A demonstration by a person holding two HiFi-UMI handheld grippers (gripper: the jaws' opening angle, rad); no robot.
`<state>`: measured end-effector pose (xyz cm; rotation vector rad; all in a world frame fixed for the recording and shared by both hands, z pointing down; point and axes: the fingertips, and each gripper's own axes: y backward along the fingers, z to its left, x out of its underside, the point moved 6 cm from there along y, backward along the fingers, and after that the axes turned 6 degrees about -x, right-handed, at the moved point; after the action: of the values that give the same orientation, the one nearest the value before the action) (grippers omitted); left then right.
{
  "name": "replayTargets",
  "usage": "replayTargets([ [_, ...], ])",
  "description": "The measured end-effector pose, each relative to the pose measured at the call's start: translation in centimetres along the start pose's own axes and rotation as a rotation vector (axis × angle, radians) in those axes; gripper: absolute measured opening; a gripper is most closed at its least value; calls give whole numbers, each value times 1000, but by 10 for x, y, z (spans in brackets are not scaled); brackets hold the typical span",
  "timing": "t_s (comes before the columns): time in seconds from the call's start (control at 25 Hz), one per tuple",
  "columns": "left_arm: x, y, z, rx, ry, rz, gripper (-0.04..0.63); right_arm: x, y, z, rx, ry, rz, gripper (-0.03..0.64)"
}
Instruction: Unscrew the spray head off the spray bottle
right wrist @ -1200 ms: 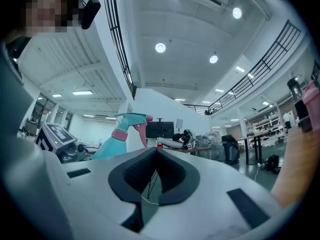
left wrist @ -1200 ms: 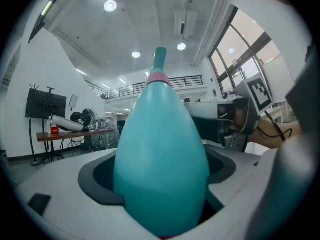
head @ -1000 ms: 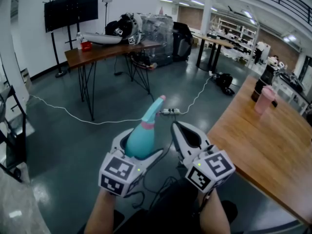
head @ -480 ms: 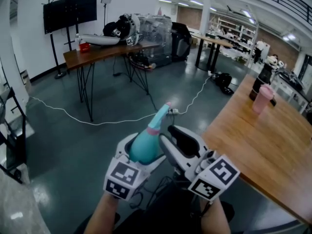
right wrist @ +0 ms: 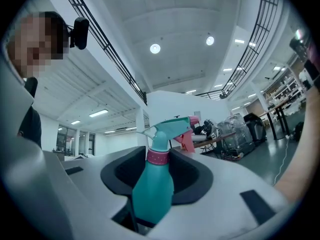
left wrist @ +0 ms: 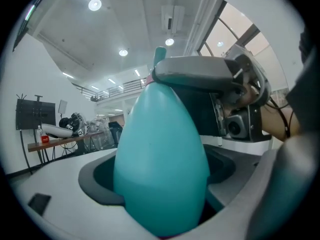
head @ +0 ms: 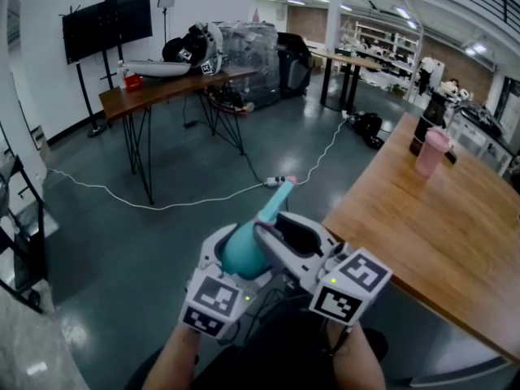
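Observation:
A teal spray bottle (head: 240,250) with a pink collar (right wrist: 158,157) and a teal spray head (head: 277,202) points up and away from me. My left gripper (head: 238,254) is shut on its fat body (left wrist: 160,159). My right gripper (head: 278,227) has come in from the right, and its jaws have just been opening. They now stand on either side of the bottle's neck. In the right gripper view (right wrist: 155,181) a gap shows on each side of the collar, so the pads do not press on it. The pink trigger (right wrist: 186,140) hangs under the spray head.
A long wooden table (head: 439,234) runs along the right, with a pink cup (head: 428,151) and a dark bottle (head: 421,132) at its far end. A white cable (head: 162,205) lies on the grey floor. A far table (head: 162,86) carries equipment.
My right gripper has swung left from beside the bottle and opened, and now straddles the neck. My left gripper has drifted right with the bottle still in it.

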<state>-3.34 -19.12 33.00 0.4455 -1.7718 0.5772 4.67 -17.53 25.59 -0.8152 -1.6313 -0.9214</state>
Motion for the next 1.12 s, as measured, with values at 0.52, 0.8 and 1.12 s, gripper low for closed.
replayTargets([
  [0.52,4,9,-15,212,-47,-18,453,-1,16,4,-129,-3,62,133],
  [0.8,0,14,-22,370,-69,-26,453,-1,30,0,-215,-14,49,132],
  [1.12,-6,30,-35,647,-40,-49,453,-6,41,13,-435,12,45,133],
])
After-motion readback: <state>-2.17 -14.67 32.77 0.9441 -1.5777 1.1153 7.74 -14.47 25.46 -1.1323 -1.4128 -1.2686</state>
